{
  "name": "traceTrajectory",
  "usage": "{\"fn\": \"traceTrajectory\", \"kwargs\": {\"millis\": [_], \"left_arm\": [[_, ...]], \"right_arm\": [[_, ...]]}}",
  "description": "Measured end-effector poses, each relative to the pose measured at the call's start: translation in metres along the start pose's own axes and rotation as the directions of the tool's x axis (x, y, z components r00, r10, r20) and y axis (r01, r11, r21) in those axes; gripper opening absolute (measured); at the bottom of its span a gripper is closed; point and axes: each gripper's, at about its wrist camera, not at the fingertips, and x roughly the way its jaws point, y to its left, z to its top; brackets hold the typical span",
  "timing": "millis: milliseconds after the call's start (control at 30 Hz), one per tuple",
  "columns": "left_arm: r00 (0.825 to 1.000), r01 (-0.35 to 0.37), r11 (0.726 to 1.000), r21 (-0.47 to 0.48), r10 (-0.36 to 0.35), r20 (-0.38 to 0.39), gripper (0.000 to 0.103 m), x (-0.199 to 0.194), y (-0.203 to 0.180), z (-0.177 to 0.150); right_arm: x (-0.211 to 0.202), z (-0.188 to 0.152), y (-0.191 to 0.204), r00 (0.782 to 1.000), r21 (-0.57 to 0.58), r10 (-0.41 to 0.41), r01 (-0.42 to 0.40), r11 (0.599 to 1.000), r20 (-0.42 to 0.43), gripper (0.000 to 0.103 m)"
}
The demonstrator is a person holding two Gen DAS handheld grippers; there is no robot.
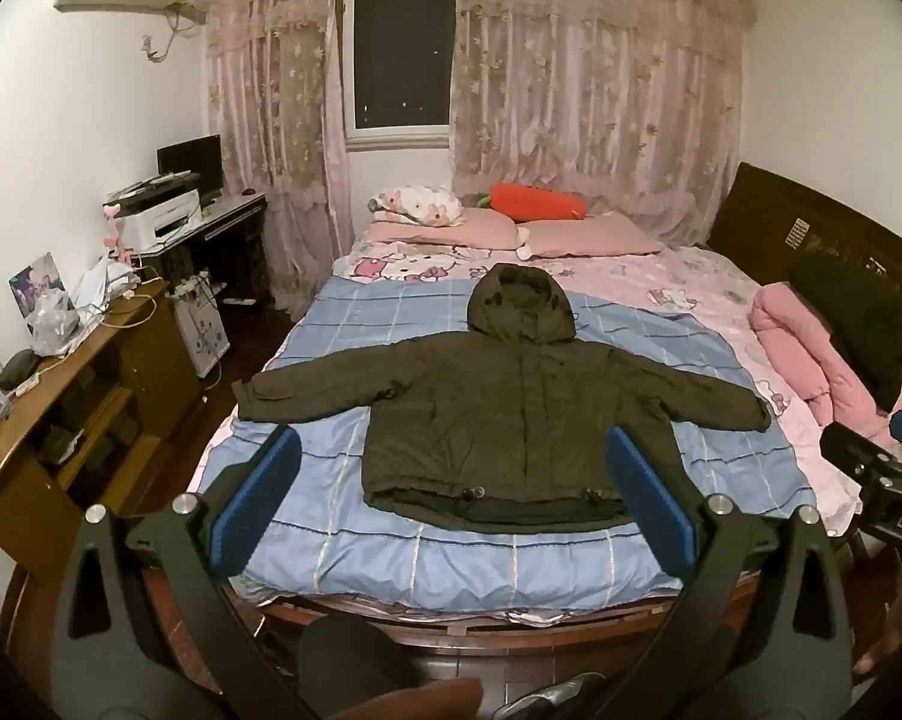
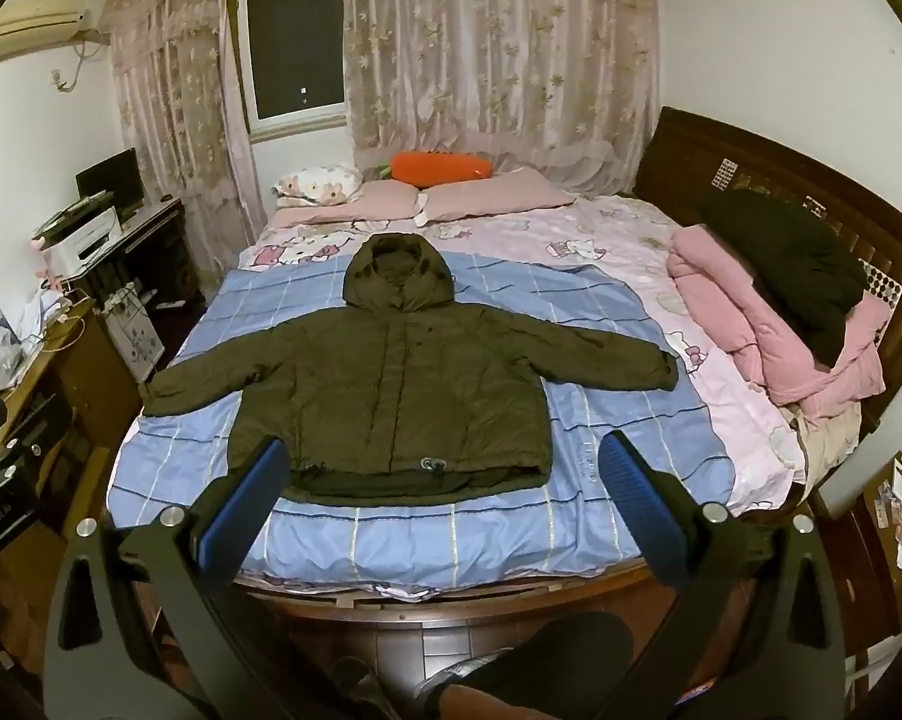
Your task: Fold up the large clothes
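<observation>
Jacket (image 1: 499,402) hem corners hidden behind blue pads (image 1: 253,498); jaws apart

A dark olive, padded hooded jacket (image 1: 499,414) (image 2: 391,384) lay flat and front-up on the blue checked quilt (image 1: 427,552) (image 2: 451,540), unfolded, closed down the front, both sleeves spread sideways, hood toward the quilt's far edge, drawstring hem toward its near edge.

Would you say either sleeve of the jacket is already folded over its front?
No, the jacket lies flat with both sleeves stretched straight out sideways.
</observation>
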Motion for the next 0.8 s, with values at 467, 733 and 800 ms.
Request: {"fn": "traceTrajectory", "kwargs": {"millis": [467,733,800], "left_arm": [[1.000,-0.004,1.000,0.008,0.004,-0.002,0.101,0.003,0.000,-0.005],[1.000,-0.003,1.000,0.007,0.003,-0.003,0.101,0.004,0.001,-0.007],[1.000,-0.002,1.000,0.007,0.002,-0.003,0.101,0.004,0.001,-0.007]], "right_arm": [[0.005,0.000,0.003,1.000,-0.002,0.003,-0.003,1.000,-0.007,0.102],[0.007,-0.004,0.008,1.000,-0.004,0.002,-0.002,1.000,-0.010,0.102],[0.008,-0.007,0.010,1.000,-0.005,0.001,-0.001,1.000,-0.010,0.102]]}}
